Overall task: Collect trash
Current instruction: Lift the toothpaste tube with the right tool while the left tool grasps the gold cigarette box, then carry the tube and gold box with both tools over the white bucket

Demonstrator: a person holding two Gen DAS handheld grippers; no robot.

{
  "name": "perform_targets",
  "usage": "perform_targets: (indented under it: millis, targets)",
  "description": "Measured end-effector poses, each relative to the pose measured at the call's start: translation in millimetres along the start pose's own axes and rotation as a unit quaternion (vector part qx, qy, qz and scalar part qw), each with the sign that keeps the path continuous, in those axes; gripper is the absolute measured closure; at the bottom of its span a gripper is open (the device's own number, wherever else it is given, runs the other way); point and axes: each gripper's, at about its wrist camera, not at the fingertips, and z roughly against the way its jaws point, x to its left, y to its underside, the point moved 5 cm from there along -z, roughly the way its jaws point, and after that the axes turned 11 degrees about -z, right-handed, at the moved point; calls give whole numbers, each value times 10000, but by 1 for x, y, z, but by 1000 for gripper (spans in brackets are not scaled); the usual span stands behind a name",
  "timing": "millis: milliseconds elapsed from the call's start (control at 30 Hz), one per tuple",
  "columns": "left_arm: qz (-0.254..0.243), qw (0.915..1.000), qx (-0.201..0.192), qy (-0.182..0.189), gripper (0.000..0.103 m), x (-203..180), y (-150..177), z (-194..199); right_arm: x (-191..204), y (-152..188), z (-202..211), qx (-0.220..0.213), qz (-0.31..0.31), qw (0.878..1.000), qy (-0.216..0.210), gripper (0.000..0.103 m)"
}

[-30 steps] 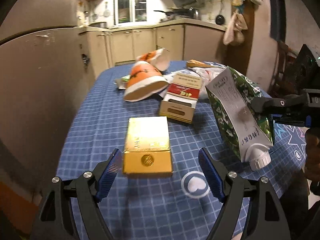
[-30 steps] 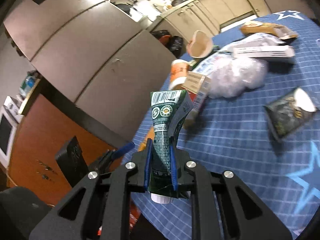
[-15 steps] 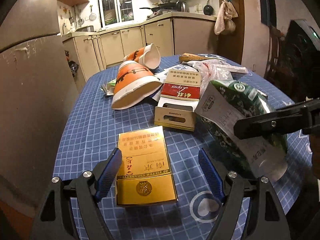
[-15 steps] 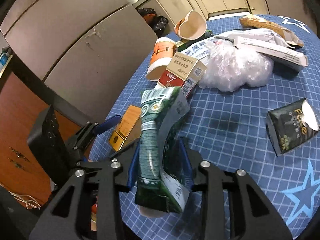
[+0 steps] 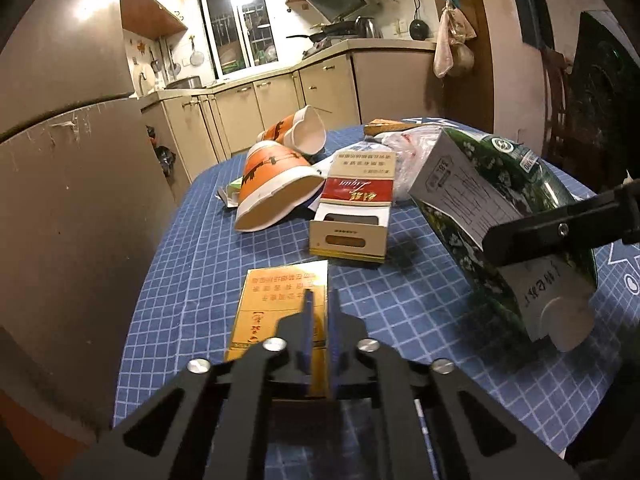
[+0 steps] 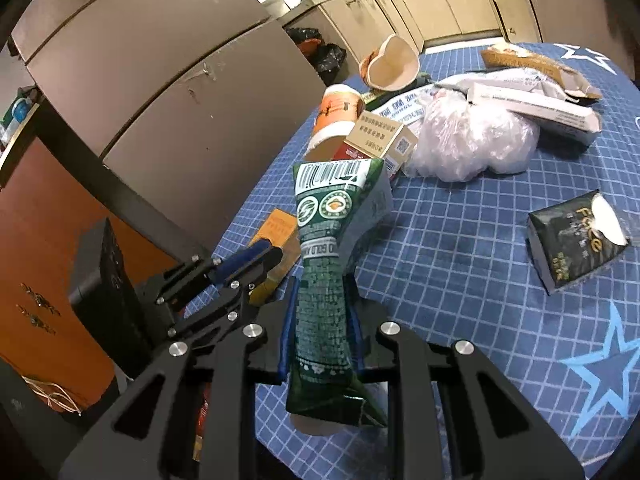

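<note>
We work at a blue checked table [image 5: 192, 280] in a dim kitchen, with cabinets and a lit window behind. Half a second ago our left gripper [image 5: 320, 300] stood wide around the gold cigarette box [image 5: 276, 300]; now its jaws have snapped together, and in the left wrist view a thin gold edge of that box stands pinched between them. Our right gripper [image 6: 320, 300] has just been closing its jaws, and they squeeze the crumpled green carton [image 6: 324, 280], held clear of the table with its white cap toward us. The orange paper cup [image 5: 272, 184] lies on its side with nothing in it, a second cup [image 5: 304, 132] tipped behind it. The red and white box [image 5: 352, 220] lies just beyond the gold one, beside a clear plastic bag [image 6: 472, 140]. A dark tissue pack [image 6: 572, 240] lies well apart on the right.
</note>
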Motion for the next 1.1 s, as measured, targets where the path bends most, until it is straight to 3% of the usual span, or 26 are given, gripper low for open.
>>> perform_targets:
  millis: [167,233,300,367,400,433,500,600,733,800,867,933,1100]
  targets:
    - [112,9999,-66,-38,102,3,3,9,1,5,14,-113,15,9999,-53,83]
    - [93,9995,-249,176,102,1,4,16,1,6,18,-126,15,9999,-85,83]
    - [-79,9991,-395,151,102,1,2,21,2,6,19,-139,6,9998,-107,83]
    - [-85,9981,-396,458,98,4,3,21,3,8,24,-175,-3,9997,-153,83]
    - [-79,9975,-347,616,79,8,3,21,4,8,24,-193,-3,9997,-172,83]
    - [-82,9980,-337,528,56,12,3,22,4,8,26,-219,5,9996,-177,83]
    - [-63,9985,-354,411,37,21,2,24,5,8,27,-247,28,9995,-191,83]
    - [-39,9976,-161,675,25,27,2,18,9,8,27,-276,106,9993,-228,83]
    - [-256,9967,263,730,25,21,11,-9,13,10,27,-279,195,9991,-269,83]
    - [-63,9935,567,986,31,22,19,-21,14,10,28,-298,224,9989,-279,83]
    - [244,9923,608,1052,45,31,22,-23,16,11,30,-326,267,9987,-286,83]
    - [521,9911,614,1058,46,38,23,-25,18,11,31,-351,310,9986,-256,83]
    - [601,9939,327,865,47,32,18,-3,25,15,39,-397,436,9980,-212,83]
